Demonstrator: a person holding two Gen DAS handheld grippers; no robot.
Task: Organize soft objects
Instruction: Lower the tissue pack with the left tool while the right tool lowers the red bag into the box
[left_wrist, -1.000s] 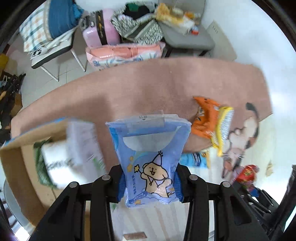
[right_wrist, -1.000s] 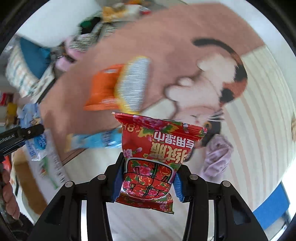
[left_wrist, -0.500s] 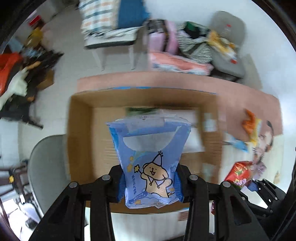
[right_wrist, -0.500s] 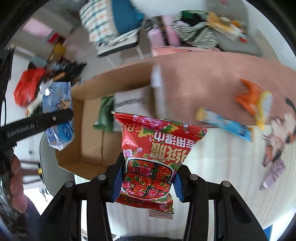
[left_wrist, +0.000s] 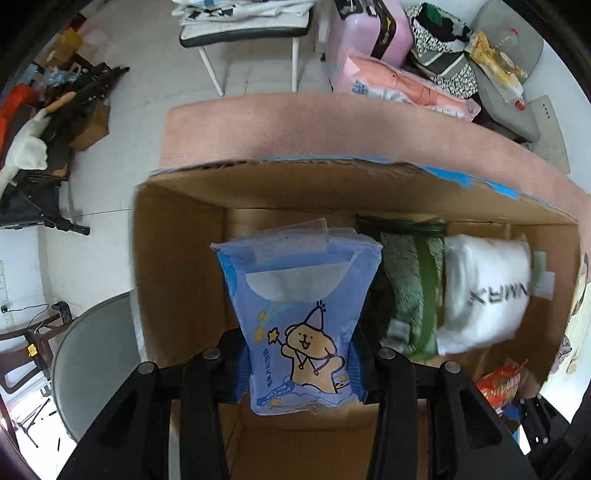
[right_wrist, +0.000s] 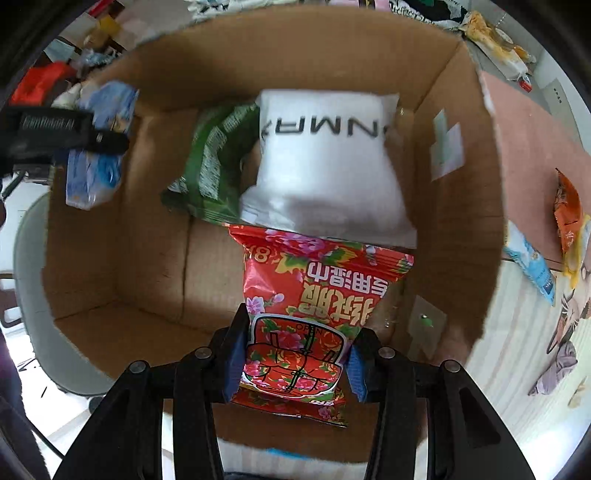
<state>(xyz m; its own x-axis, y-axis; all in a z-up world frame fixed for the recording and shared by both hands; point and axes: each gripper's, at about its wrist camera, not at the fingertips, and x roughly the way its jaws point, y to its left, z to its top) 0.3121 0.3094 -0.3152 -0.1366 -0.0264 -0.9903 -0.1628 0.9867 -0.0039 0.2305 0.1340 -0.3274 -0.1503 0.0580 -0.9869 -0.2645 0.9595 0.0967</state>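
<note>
My left gripper (left_wrist: 299, 365) is shut on a blue wipes pack with a cartoon bear (left_wrist: 299, 310) and holds it over the left part of an open cardboard box (left_wrist: 177, 258). My right gripper (right_wrist: 293, 363) is shut on a red flowered wipes pack (right_wrist: 314, 295) over the same box (right_wrist: 465, 206). Inside lie a green pack (left_wrist: 413, 288) and a white pack with black letters (left_wrist: 484, 291), side by side; both also show in the right wrist view, green (right_wrist: 214, 162) and white (right_wrist: 328, 158). The left gripper with its blue pack (right_wrist: 96, 147) shows at the left of the right wrist view.
The box stands on a pink rug (left_wrist: 295, 125). An orange pack (right_wrist: 567, 218) and a light blue pack (right_wrist: 532, 266) lie on the rug right of the box. A chair (left_wrist: 243, 33), a pink suitcase (left_wrist: 365, 29) and piled clothes stand behind. A grey round seat (left_wrist: 96, 358) is at the left.
Both grippers have moved left from the rug to above the box and come closer to it, each still holding its pack. The box now fills both views.
</note>
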